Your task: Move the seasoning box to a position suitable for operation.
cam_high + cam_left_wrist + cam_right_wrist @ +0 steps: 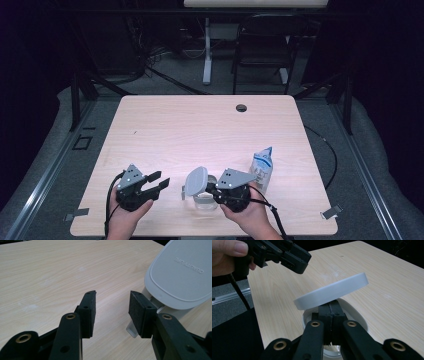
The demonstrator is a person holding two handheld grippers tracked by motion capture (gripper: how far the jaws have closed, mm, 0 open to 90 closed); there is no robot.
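A round clear container (202, 202) with a white lid (196, 180) tilted up over it stands near the table's front edge. The lid (180, 272) carries raised lettering. My right gripper (211, 191) is shut. Its tips (329, 311) reach across the container's rim (359, 322) and sit under the raised lid (332, 291). Whether they pinch a part of it I cannot tell. My left gripper (161, 180) is held open just left of the lid, its pads (88, 312) apart with nothing between them. It also appears across the table (297, 261).
A white and blue pouch (262, 170) stands upright right of the right gripper. The wooden table (200, 130) has a cable hole (241, 107) at the back. Behind it stand a chair (262, 45) and a table leg (206, 50).
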